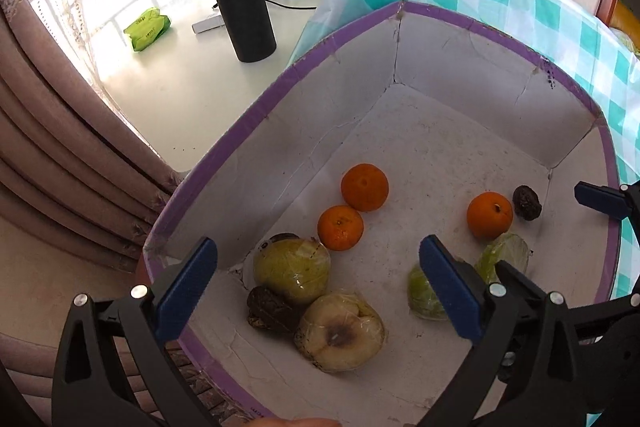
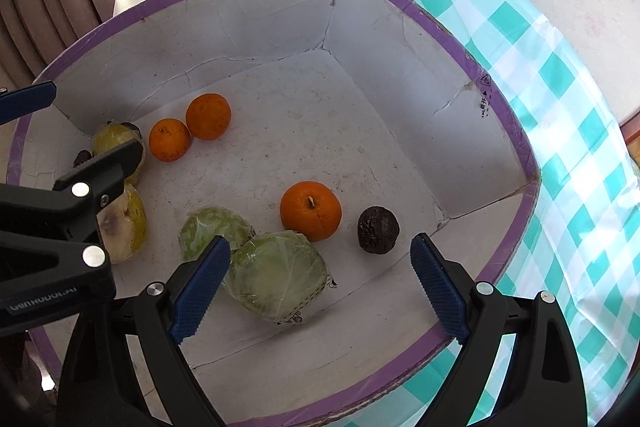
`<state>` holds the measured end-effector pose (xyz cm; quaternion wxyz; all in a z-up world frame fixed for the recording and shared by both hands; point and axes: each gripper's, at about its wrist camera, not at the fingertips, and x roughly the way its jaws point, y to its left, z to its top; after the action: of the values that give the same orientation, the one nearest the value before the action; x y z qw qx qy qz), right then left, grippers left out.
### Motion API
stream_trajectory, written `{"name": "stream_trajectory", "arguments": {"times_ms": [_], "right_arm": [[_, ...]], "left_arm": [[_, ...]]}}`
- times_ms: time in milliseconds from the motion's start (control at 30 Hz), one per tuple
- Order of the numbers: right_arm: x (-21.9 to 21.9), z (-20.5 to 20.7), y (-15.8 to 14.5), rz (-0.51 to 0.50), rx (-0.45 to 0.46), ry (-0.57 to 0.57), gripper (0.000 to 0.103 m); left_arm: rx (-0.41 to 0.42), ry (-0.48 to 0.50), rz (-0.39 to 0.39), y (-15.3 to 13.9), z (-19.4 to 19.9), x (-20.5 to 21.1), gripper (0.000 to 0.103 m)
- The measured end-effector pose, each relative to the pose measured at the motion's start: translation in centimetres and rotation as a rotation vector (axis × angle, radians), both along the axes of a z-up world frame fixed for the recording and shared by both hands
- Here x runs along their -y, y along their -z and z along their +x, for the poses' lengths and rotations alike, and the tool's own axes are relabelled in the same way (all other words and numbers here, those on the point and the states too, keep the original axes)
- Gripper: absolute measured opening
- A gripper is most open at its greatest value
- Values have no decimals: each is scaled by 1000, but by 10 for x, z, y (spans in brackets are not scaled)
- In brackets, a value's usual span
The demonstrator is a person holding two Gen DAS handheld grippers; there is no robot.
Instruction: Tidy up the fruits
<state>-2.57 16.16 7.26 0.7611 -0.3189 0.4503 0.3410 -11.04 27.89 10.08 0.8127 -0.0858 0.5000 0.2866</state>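
Both claws hang spread and empty over the box (image 2: 500,131). The right claw (image 2: 320,287) is just above a wrapped green fruit (image 2: 276,275) near the box's near wall, with a second one (image 2: 212,231) touching it, an orange (image 2: 310,209) beside and a dark wrinkled fruit (image 2: 378,229) close by. The left claw (image 1: 320,291) hovers over two wrapped pears (image 1: 292,267) in the box's left corner. The film looks slippery and the flesh soft, so I'd pinch gently across the widest middle.

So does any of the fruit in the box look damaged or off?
Yes. The wrapped pale fruit at the near-left of the box has a dark brown patch on top, like bruising or rot. The box's inner walls are also cracked.
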Motion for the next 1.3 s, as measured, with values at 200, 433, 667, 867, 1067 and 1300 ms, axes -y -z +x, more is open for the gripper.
{"name": "stream_trajectory", "arguments": {"times_ms": [200,433,667,867,1067,1300], "right_arm": [[7,6,-3,23,-19,22,88],[6,5,-1,20,-10,23,88],[7,6,-1,22,-12,20,88],[7,7,-2,24,-16,18,88],[7,7,-1,25,-16,20,89],[7,6,-1,25,-16,21,89]], "left_arm": [[-26,-22,-29,4,-7,-5,101],[-19,-13,-36,3,-7,-5,101],[-16,-11,-43,3,-7,-6,101],[-13,-10,-47,3,-7,-5,101],[-13,-9,-47,3,-7,-5,101],[-13,-10,-50,4,-6,-4,101]]}}
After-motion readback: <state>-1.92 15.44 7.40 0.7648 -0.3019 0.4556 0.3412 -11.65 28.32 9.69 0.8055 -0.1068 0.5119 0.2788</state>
